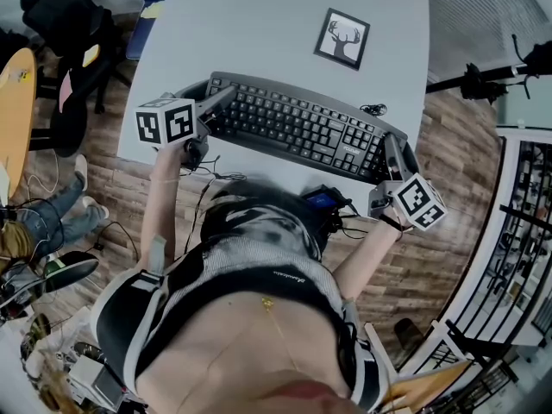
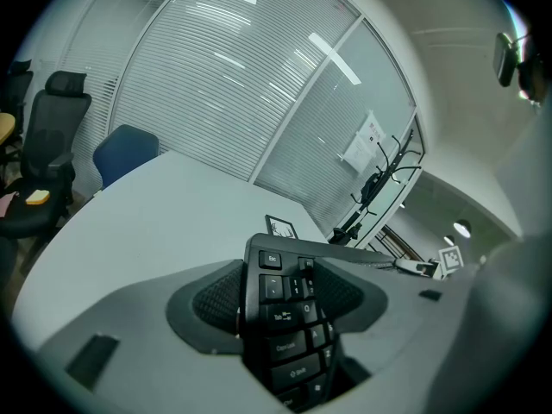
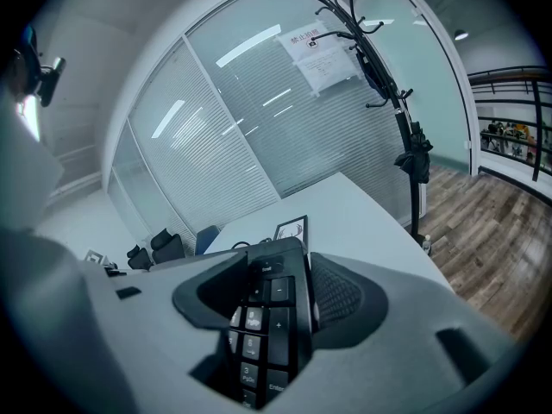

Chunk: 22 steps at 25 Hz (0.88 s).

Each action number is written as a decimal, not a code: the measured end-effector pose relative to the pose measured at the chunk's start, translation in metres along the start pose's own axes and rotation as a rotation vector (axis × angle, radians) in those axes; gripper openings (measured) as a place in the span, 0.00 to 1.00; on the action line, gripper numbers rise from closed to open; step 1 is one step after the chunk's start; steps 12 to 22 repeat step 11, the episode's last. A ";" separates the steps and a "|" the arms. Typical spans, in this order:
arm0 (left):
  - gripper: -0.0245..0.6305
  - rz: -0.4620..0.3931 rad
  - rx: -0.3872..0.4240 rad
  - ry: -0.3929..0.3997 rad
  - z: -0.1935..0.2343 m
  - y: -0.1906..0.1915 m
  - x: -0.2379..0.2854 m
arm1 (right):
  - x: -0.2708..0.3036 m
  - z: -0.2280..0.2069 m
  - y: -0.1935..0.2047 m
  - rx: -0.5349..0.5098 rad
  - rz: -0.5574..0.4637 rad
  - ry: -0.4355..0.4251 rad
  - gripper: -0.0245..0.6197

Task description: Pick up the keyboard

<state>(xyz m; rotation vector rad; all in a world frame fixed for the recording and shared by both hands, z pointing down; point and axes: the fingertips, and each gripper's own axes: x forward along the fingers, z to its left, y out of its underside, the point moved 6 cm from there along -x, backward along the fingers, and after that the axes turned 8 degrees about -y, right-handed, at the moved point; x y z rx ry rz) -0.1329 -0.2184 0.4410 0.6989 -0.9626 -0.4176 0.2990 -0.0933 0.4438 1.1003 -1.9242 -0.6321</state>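
A black full-size keyboard [image 1: 297, 128] stretches across the near part of the grey table [image 1: 259, 33], and I cannot tell whether it rests on it. My left gripper [image 1: 220, 99] is shut on its left end, the Esc side. In the left gripper view the keyboard [image 2: 280, 326] stands edge-on in the left gripper [image 2: 276, 296], between the ribbed pads [image 2: 216, 300]. My right gripper [image 1: 392, 149] is shut on the right end, the number-pad side. The right gripper view shows the keyboard [image 3: 267, 326] pinched in the right gripper [image 3: 272, 296].
A framed deer picture [image 1: 341, 39] lies beyond the keyboard, with a small cable [image 1: 373, 109] near the right edge. A black device [image 1: 323, 201] sits at the table's near edge. Office chairs [image 1: 69, 24] stand at the left, and a coat stand [image 3: 405, 119] rises beside the glass wall.
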 end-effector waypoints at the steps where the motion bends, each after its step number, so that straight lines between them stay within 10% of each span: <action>1: 0.41 0.000 0.001 0.001 -0.001 0.000 0.001 | 0.000 -0.001 0.000 0.000 0.000 0.000 0.39; 22: 0.41 0.010 -0.003 0.007 0.002 0.003 0.005 | 0.002 -0.002 0.001 0.002 0.009 0.004 0.39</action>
